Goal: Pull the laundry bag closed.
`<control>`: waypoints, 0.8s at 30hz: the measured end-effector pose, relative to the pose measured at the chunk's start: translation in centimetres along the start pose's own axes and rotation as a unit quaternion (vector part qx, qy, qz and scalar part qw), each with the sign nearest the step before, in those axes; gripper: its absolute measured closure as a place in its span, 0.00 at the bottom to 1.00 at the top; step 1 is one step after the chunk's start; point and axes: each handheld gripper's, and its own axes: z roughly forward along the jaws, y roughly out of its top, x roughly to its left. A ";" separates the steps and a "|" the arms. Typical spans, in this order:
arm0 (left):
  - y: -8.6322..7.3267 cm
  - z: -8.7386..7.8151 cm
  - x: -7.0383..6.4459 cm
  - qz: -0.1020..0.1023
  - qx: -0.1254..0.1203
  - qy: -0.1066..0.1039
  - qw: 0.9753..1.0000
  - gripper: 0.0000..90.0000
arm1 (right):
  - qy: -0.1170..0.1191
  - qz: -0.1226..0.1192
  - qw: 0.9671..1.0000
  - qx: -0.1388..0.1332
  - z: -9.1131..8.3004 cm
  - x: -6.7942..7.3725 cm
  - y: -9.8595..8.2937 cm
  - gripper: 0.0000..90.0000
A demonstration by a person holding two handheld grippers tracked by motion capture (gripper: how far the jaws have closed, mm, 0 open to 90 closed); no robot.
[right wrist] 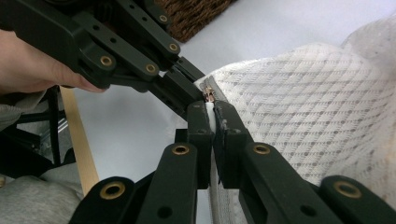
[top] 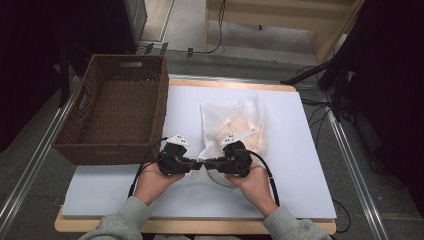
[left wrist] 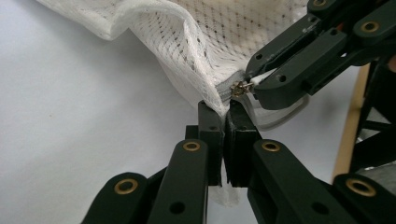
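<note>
the left gripper [left wrist: 223, 122] pinched the mesh bag [top: 235, 129] at its zipper end, jaws closed on the fabric; the right gripper [right wrist: 211, 122] clamped the white pull beside the slider [left wrist: 240, 88]; a hard tug could likely tear the mesh or slip the pull; one bag lay on the white board [top: 300, 165], one basket [top: 117, 107] to its left.
</note>
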 end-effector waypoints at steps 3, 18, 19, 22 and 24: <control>0.2 -0.2 -0.2 0.006 0.000 0.006 1.000 0.98 | 0.000 -0.002 1.000 -0.003 -0.2 0.0 0.1 0.97; 0.2 -1.1 0.4 0.009 -0.004 0.051 0.999 0.98 | -0.020 -0.003 1.000 0.001 -1.5 -0.9 -0.1 0.97; 0.1 -1.2 0.5 0.006 -0.005 0.053 0.999 0.98 | -0.024 -0.002 1.000 0.004 -1.7 -1.0 -0.2 0.97; 0.0 -1.1 0.7 0.003 -0.005 0.050 0.999 0.98 | -0.024 -0.005 1.000 0.007 -2.2 -1.4 -0.3 0.97; -0.1 -1.0 0.7 0.004 0.000 0.051 0.999 0.98 | -0.025 -0.004 1.000 0.011 -2.1 -1.4 -0.3 0.97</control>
